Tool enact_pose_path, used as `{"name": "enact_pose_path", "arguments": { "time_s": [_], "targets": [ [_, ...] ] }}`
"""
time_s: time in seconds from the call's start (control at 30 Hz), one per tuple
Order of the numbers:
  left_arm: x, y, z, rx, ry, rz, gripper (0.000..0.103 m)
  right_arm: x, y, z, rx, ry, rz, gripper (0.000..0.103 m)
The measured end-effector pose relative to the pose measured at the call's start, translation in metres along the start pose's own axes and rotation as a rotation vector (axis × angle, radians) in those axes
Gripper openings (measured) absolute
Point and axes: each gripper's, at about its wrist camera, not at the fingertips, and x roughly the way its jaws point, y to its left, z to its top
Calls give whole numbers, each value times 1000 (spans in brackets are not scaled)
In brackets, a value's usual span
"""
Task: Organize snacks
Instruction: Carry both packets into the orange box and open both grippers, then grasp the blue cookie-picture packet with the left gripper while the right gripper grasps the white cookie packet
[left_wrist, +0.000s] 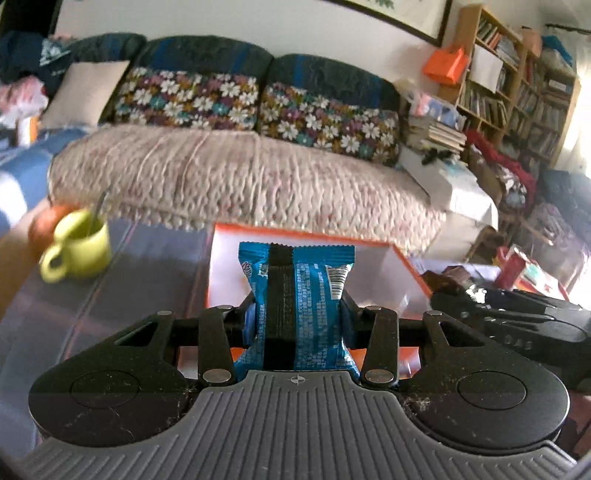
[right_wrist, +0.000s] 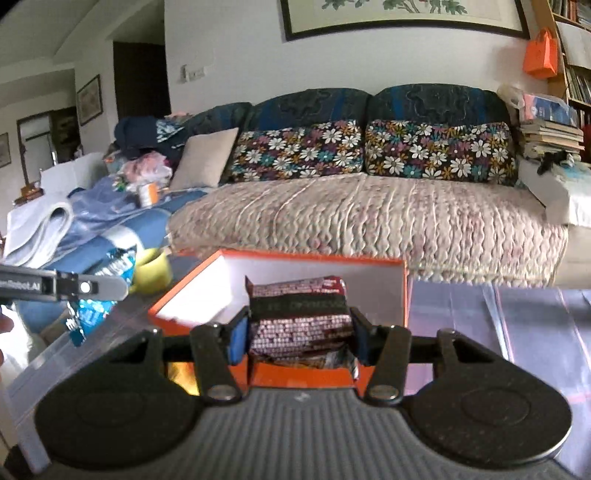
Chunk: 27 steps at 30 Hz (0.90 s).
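In the left wrist view my left gripper (left_wrist: 280, 258) is shut on a blue snack packet (left_wrist: 317, 291), which stands upright in the air in front of an orange box (left_wrist: 376, 266) with a white inside. In the right wrist view my right gripper (right_wrist: 299, 325) is shut on a dark maroon snack packet (right_wrist: 299, 328), held level just in front of the same orange box (right_wrist: 207, 284). The left gripper (right_wrist: 74, 288) with its blue packet (right_wrist: 92, 314) shows at the left edge. The right gripper (left_wrist: 454, 280) shows at the right with the dark packet.
A yellow-green mug (left_wrist: 79, 251) with a spoon stands left of the box on the glossy table (right_wrist: 517, 325). Behind the table is a sofa (right_wrist: 369, 214) with flowered cushions. Bookshelves (left_wrist: 517, 81) and clutter fill the right side.
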Motion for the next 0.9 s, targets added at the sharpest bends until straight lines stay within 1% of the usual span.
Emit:
{"name": "enact_pose_path", "arguments": {
  "time_s": [0.07,0.17,0.3,0.37,0.4,0.43,0.47,0.5,0.53,0.6,0.63,0.7,0.8,0.9],
  "targets": [
    [30,-2,15,17,-1,5,0,29,-6,12,-8,13,0,54],
    [75,-2,26,27,26,24,0,73,-11,20,-12,45,5,54],
    [124,3,19,24,66,57,0,117,-14,13,-15,84,10,55],
    [140,6,11,40,72,71,0,127,-15,6,4,93,18,62],
    [150,7,7,51,86,91,8,127,-15,3,22,99,18,66],
    [153,8,5,50,111,110,14,122,-16,2,43,98,26,71],
    [149,9,2,46,119,110,19,112,-16,1,54,85,36,76],
    [140,10,-1,43,108,92,22,98,-15,0,52,62,33,87],
    [126,11,-3,39,84,70,25,82,-15,-1,43,32,24,93],
    [96,11,-6,27,40,53,39,48,-14,-6,30,-10,0,93],
    [76,11,-9,24,11,40,42,31,-15,-9,39,-25,-5,93],
    [42,11,-18,26,-19,37,48,0,-22,-22,82,-39,-14,93],
    [-2,10,-40,34,-32,49,50,-37,-31,-54,160,-27,-38,93],
    [-36,12,-74,34,3,72,52,-58,-39,-91,227,22,-80,93]
  ]
}}
